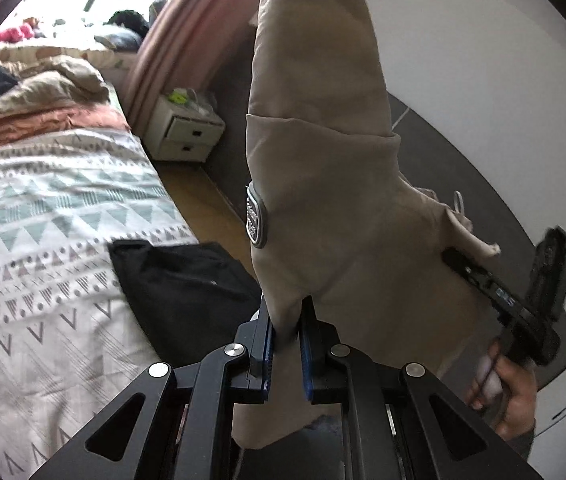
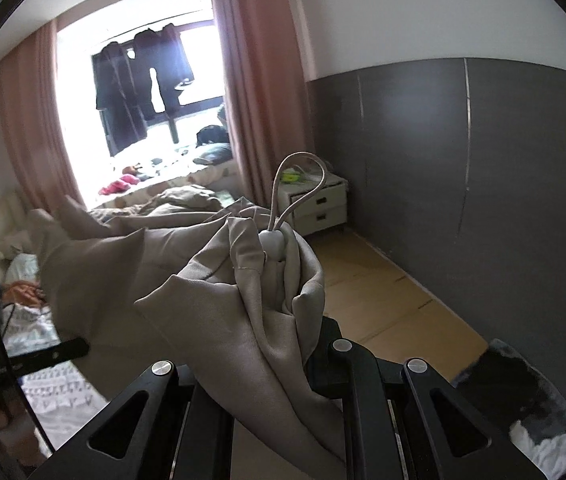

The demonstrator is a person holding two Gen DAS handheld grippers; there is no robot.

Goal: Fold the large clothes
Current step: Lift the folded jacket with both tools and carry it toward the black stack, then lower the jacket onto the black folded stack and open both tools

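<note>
A large beige garment (image 1: 323,184) with a grey badge (image 1: 257,220) hangs in the air beside the bed. My left gripper (image 1: 286,330) is shut on a fold of its fabric. My right gripper (image 1: 453,258) shows at the right of the left wrist view, clamped on the garment's far edge, with the hand holding it below. In the right wrist view the beige garment (image 2: 211,280) bunches over my right gripper (image 2: 283,320), which is shut on it; its fingertips are hidden by cloth. A cord loop with a grey toggle (image 2: 273,240) sticks up from the bunch.
A bed with a patterned white cover (image 1: 43,240) lies at the left, a black garment (image 1: 179,284) at its edge. A white bedside drawer unit (image 1: 185,134) stands by the pink curtain (image 2: 259,80). A wooden floor strip (image 2: 383,292) runs along the grey wall (image 2: 483,180).
</note>
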